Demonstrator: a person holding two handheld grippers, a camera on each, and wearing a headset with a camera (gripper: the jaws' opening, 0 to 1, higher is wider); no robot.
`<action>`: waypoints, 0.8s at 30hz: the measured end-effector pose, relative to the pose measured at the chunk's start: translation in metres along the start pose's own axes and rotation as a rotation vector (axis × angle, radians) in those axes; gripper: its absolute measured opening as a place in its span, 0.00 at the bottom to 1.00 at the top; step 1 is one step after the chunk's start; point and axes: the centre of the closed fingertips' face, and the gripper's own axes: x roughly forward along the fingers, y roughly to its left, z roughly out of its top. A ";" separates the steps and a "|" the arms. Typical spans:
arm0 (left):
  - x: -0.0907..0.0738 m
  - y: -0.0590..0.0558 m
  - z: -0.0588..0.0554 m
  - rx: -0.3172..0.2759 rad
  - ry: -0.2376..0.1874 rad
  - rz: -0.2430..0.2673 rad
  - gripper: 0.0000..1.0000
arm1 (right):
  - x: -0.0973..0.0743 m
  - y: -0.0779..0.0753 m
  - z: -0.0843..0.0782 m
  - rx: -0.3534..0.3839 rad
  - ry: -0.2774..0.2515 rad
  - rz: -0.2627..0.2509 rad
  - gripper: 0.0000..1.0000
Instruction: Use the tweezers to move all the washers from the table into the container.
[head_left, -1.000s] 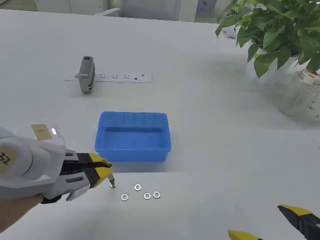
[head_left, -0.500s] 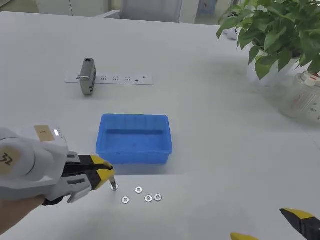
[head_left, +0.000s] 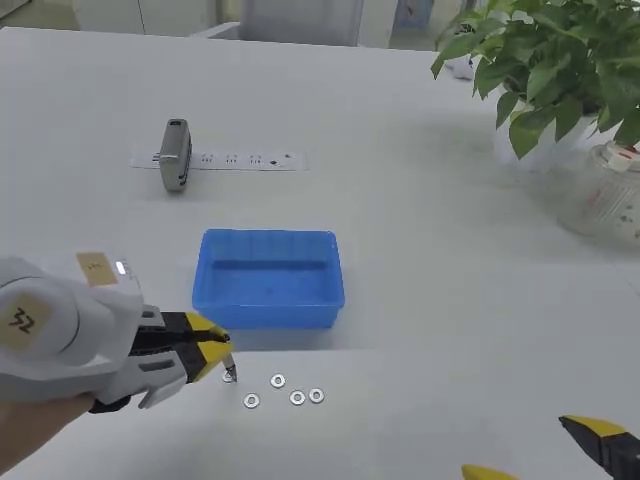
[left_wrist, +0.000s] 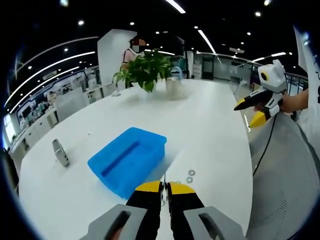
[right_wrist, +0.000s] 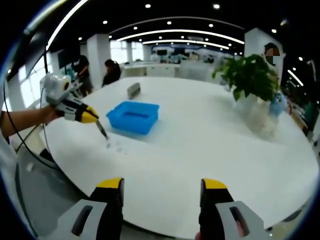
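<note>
L gripper (head_left: 218, 347) w/ tweezers (head_left: 227, 367) clamped, tip at leftmost washer (head_left: 229, 377).

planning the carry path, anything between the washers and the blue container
Head view: the stretch of table between the washers and the blue container is bare.

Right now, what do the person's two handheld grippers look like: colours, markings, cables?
Both are alike: rounded white-grey bodies and black jaws capped in yellow. The left gripper carries a black zigzag mark, a tan sticker and a small lit lamp on its body. The right gripper has grey arms below its yellow caps. A dark cable trails from it; another trails from the left one.
</note>
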 end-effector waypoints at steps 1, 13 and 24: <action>0.000 0.000 0.000 0.001 0.001 0.000 0.00 | 0.000 0.000 0.000 0.000 0.000 0.000 0.59; -0.002 0.002 -0.002 0.011 0.015 0.012 0.00 | 0.000 -0.001 0.001 0.012 -0.007 0.001 0.59; -0.004 0.002 -0.002 0.014 0.023 0.015 0.00 | 0.000 -0.001 0.001 0.007 -0.008 0.000 0.58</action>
